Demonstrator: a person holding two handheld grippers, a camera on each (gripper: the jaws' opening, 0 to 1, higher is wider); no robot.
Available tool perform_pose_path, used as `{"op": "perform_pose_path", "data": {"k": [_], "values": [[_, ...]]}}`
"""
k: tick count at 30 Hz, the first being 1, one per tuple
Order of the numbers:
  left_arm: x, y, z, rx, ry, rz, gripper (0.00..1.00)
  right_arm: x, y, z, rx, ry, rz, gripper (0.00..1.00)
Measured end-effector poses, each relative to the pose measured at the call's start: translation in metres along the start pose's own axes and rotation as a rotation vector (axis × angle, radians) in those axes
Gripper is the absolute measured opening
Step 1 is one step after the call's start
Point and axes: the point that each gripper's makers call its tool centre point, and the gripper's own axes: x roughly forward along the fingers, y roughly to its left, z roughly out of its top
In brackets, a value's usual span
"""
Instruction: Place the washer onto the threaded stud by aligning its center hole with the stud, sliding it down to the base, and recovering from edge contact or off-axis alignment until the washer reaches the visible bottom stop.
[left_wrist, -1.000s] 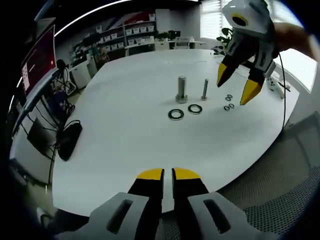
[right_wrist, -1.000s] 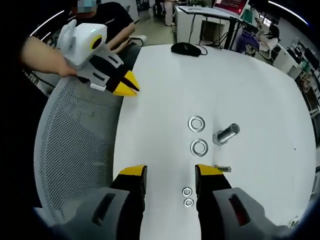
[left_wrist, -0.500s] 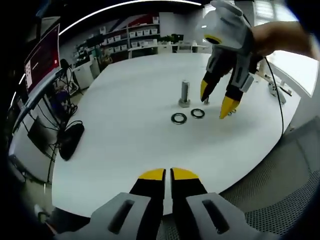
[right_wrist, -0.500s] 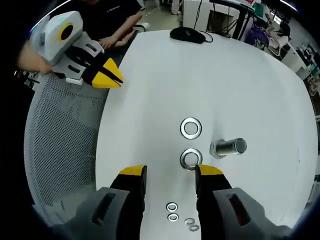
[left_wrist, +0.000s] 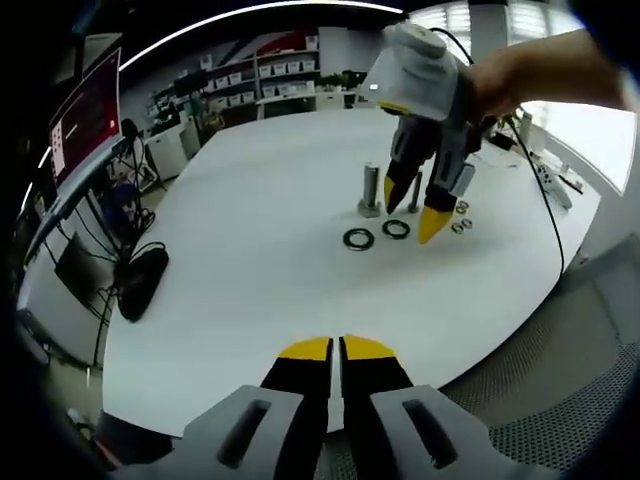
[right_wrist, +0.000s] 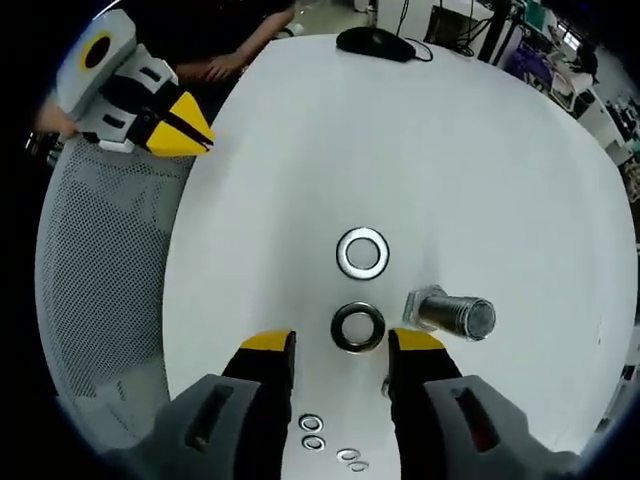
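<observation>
Two large washers lie flat on the white table (right_wrist: 460, 150). One washer (right_wrist: 358, 327) (left_wrist: 396, 229) sits between the tips of my open right gripper (right_wrist: 340, 345) (left_wrist: 410, 210), which hovers just above it with nothing held. The other washer (right_wrist: 362, 252) (left_wrist: 358, 239) lies a little farther out. The thick threaded stud (right_wrist: 450, 313) (left_wrist: 371, 190) stands upright just right of the jaws. A thin stud (left_wrist: 414, 190) stands behind the right gripper, partly hidden. My left gripper (left_wrist: 335, 350) (right_wrist: 200, 133) is shut and empty at the table edge.
Several small washers (right_wrist: 312, 432) (left_wrist: 460, 217) lie near the right gripper. A black mouse (right_wrist: 375, 42) (left_wrist: 135, 280) rests at the far table edge. A grey mesh chair (right_wrist: 90, 280) stands beside the table. Desks and shelves fill the room behind.
The right gripper has come down and forward over the table, from the small washers to straddle the nearer large washer. The left gripper stays shut at the table edge.
</observation>
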Motion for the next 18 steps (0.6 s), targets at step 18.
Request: {"op": "perform_pose_path", "data": {"k": [18], "values": [[-0.0003,0.0003,0.002,-0.006,-0.019,-0.003,0.0,0.0067,-0.0074,-0.0014,-0.141,0.077,-0.026,0.3]]}}
